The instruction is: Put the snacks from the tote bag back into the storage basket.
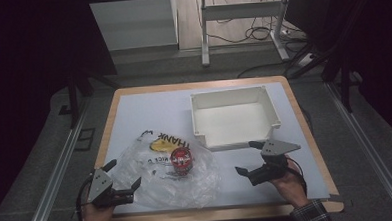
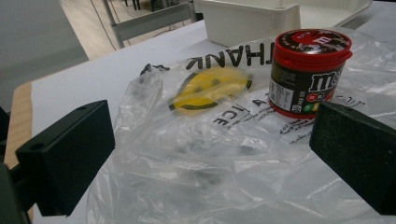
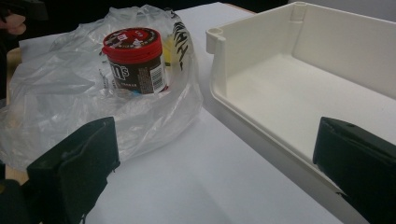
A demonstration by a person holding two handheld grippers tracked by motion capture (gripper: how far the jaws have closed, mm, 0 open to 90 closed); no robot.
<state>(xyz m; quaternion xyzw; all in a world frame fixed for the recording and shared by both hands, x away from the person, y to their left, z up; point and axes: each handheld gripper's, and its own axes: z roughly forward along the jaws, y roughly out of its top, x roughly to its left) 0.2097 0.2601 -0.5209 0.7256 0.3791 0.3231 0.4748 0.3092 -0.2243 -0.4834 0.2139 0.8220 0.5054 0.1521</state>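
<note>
Still pre-grasp: both grippers, left [image 1: 122, 180] and right [image 1: 249, 158], released, empty. Next: grasp the bag [image 1: 197, 183] near the jar [image 1: 181, 160].

A table [image 1: 148, 105] with a white top and a pale wooden rim is carrying everything here, and it is standing on a dark grey floor. A clear plastic bag [image 1: 157, 180], crumpled and printed with black letters and a yellow smiling face, is lying on its near left part, reaching close to the near edge. A white open-topped box [image 1: 233, 118] is sitting on the far right part, empty inside. The bag and box are lying just beside each other, not quite touching.
</note>
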